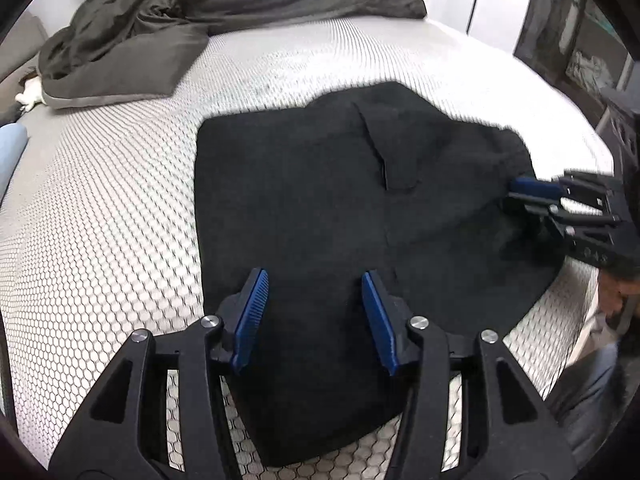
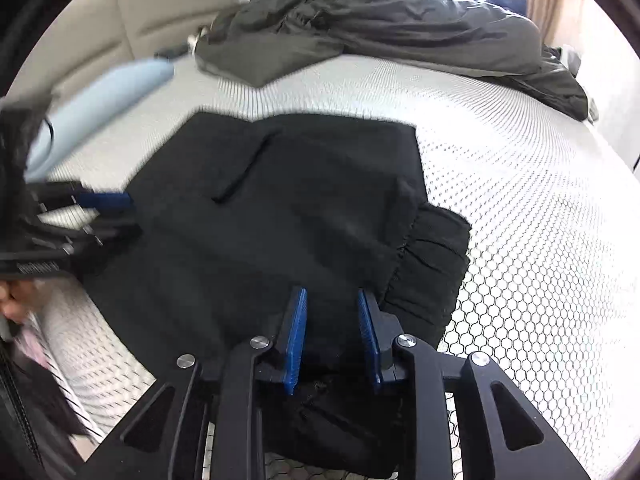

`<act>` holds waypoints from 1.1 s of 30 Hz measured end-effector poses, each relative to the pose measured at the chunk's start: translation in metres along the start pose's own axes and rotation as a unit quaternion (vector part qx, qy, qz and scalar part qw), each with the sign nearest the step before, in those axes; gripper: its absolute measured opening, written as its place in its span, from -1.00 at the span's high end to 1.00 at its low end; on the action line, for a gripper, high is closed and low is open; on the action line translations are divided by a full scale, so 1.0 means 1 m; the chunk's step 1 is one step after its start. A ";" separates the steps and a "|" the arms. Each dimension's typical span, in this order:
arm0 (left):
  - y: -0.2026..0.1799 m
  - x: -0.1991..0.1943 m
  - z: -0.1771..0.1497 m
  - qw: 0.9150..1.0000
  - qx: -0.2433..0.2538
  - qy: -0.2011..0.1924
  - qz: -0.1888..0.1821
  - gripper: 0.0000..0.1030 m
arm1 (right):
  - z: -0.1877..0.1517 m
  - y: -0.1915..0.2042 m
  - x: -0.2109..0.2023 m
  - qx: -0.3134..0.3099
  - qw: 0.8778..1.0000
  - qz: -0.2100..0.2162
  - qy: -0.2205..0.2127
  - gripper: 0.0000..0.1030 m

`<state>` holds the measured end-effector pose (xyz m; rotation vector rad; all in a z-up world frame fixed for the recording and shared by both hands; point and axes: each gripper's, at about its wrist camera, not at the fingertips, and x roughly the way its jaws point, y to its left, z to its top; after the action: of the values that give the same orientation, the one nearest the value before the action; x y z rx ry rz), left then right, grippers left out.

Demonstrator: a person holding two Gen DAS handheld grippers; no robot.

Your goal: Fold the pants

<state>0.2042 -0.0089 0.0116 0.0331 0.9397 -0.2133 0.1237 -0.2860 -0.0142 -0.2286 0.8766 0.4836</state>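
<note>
Black pants (image 1: 320, 208) lie part-folded on the bed (image 1: 120, 220), both hand-held grippers, left (image 1: 314, 300) and right (image 2: 332, 320), parted above them; likely next, pinching the 6 o'clock edge to fold again.

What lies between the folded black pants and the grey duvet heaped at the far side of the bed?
Only bare honeycomb mattress cover separates the black pants from the grey duvet; both wrist views show that stretch with nothing on it.

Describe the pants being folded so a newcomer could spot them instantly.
On the white honeycomb-patterned mattress, look at the near edge, between the two grippers. The black pants lie there as a flat folded slab with a gathered waistband, unlike the crumpled dark grey duvet heaped at the far side.
</note>
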 end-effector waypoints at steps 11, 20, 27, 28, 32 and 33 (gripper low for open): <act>0.007 0.036 0.031 1.000 -0.011 0.014 0.006 0.09 | 0.036 0.034 0.044 -0.008 0.999 0.036 0.031 0.41; 0.034 0.019 0.036 0.997 -0.067 -0.012 -0.046 0.09 | 0.025 -0.023 0.005 0.032 0.999 -0.008 0.025 0.41; 0.032 0.053 0.053 0.997 -0.072 0.014 -0.004 0.08 | 0.062 0.011 0.043 0.052 0.998 0.036 0.021 0.41; 0.031 0.054 0.052 0.998 -0.065 0.015 -0.001 0.08 | 0.063 0.016 0.052 0.042 0.998 0.024 0.034 0.41; 0.038 0.050 0.046 0.998 -0.054 0.026 0.002 0.06 | 0.053 0.012 0.046 0.008 0.998 -0.022 0.058 0.42; 0.042 0.048 0.043 0.998 -0.062 0.027 -0.001 0.06 | 0.050 0.002 0.041 0.009 0.997 -0.045 0.062 0.42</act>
<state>0.2742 0.0192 -0.0045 -0.0772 1.0046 -0.1558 0.1787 -0.2526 -0.0154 -0.2834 0.9877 0.3815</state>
